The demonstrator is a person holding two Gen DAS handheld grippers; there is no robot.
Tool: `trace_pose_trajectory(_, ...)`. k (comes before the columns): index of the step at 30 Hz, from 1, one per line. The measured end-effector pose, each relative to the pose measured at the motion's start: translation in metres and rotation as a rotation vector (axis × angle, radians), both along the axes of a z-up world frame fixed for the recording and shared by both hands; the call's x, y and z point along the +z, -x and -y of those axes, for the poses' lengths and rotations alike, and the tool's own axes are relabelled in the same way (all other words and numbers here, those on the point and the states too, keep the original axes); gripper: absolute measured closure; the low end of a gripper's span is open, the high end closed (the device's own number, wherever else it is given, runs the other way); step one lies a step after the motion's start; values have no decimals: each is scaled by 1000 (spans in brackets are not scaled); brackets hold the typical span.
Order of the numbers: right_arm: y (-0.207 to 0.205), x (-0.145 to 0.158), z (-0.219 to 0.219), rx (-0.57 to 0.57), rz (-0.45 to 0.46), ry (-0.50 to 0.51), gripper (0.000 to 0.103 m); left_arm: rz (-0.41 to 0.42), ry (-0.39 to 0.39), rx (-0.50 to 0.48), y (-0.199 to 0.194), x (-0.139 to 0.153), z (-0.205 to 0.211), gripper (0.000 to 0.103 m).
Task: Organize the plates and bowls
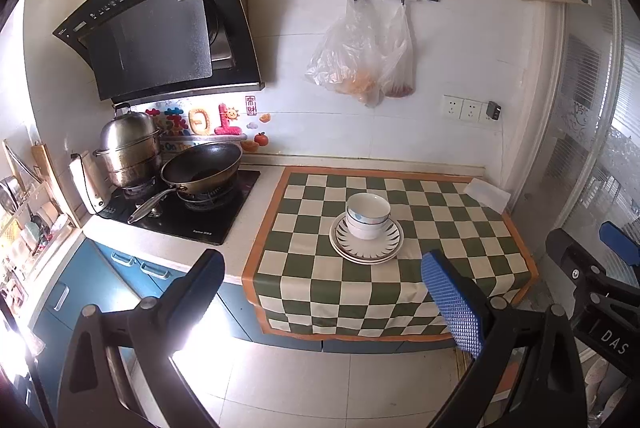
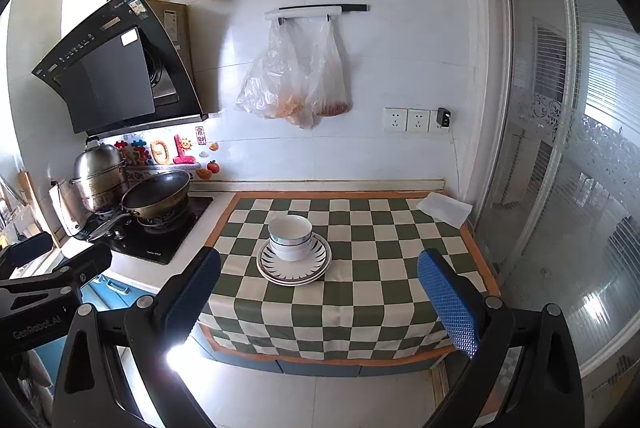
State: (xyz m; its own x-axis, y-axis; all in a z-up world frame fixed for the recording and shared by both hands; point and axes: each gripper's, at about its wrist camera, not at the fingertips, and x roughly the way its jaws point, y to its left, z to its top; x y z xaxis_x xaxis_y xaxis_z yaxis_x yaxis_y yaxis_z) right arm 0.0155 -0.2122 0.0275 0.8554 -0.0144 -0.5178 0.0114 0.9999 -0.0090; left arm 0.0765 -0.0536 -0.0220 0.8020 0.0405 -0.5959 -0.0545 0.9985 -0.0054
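Two nested bowls (image 1: 368,215) were seen stacked upright on a small pile of plates (image 1: 366,240) near the middle of a green-and-white checked cloth (image 1: 460,228) laid over the kitchen counter. Both grippers were held back from the counter, well apart from the crockery. The left gripper (image 1: 328,292) was kept with its fingers spread wide and nothing between them; the right gripper (image 2: 320,288) was likewise held agape and empty. A dark wok (image 2: 158,193) and a steel steamer pot (image 2: 100,175) were left on the hob at the left, and plastic bags (image 2: 296,83) were hung on the wall behind.
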Motion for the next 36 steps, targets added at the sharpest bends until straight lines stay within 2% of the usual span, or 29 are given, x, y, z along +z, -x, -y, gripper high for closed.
trace_pose_trajectory(21,-4,-12,2,-38,-51,2,2,-7,0,-21,-7,0,0,2)
trace_pose_trajectory(36,-4,-15,5,-46,-47,7,2,-4,2,-29,-9,0,0,2)
